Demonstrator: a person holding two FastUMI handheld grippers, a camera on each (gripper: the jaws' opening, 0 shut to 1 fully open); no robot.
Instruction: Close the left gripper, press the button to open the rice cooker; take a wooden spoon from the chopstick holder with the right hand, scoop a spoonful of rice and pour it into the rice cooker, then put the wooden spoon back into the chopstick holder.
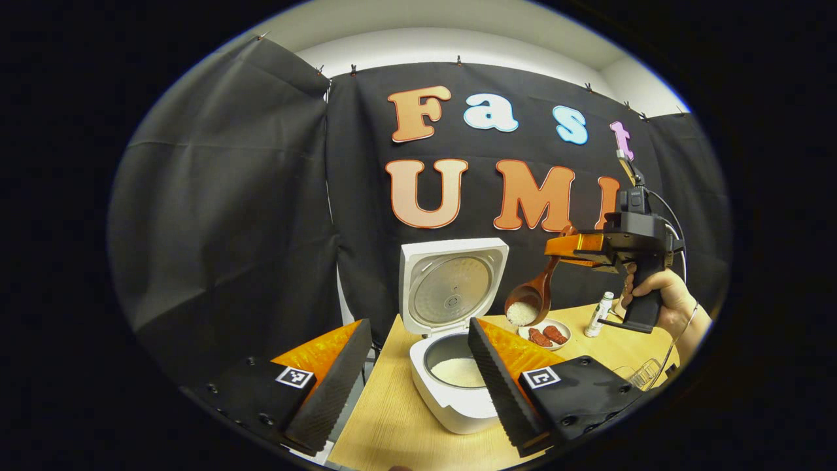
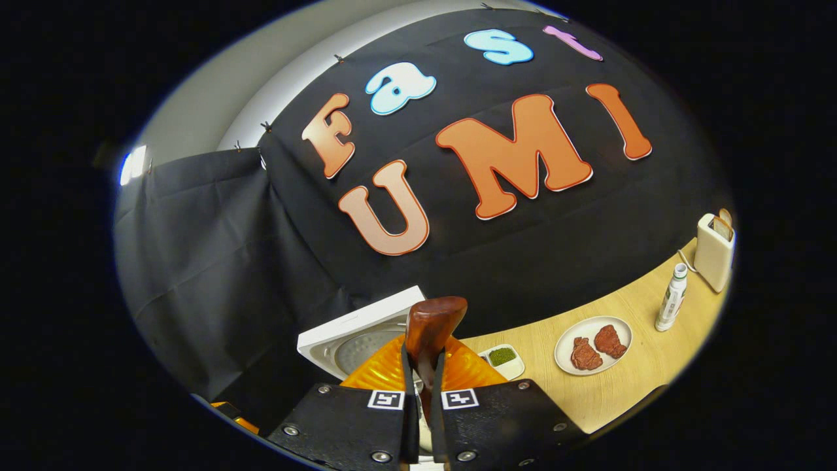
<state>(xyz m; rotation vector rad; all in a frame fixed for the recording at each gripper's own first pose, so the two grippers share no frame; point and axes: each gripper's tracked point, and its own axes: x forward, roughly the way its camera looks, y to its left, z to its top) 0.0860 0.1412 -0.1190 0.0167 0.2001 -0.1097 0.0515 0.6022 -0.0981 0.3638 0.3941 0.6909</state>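
The white rice cooker (image 1: 451, 405) stands on the wooden table with its lid (image 1: 451, 288) up and rice (image 1: 458, 371) in the pot. My left gripper (image 1: 418, 327) is open in front of it, its fingers either side of the cooker and holding nothing. Up and to the right of the pot, my right gripper (image 1: 565, 247), held by a hand, is shut on the handle of the wooden spoon (image 1: 526, 301). The spoon hangs bowl down with rice (image 1: 521, 314) in it. In the right gripper view the spoon handle (image 2: 433, 324) sticks up between the shut fingers of my right gripper (image 2: 422, 356), above the lid (image 2: 356, 337).
A white plate (image 2: 621, 327) with two red pieces lies right of the cooker, near a small dish of green bits (image 2: 502, 356). A white bottle (image 2: 671, 297) and a white appliance (image 2: 714, 252) stand at the far right. The table edge (image 1: 366, 405) runs left of the cooker.
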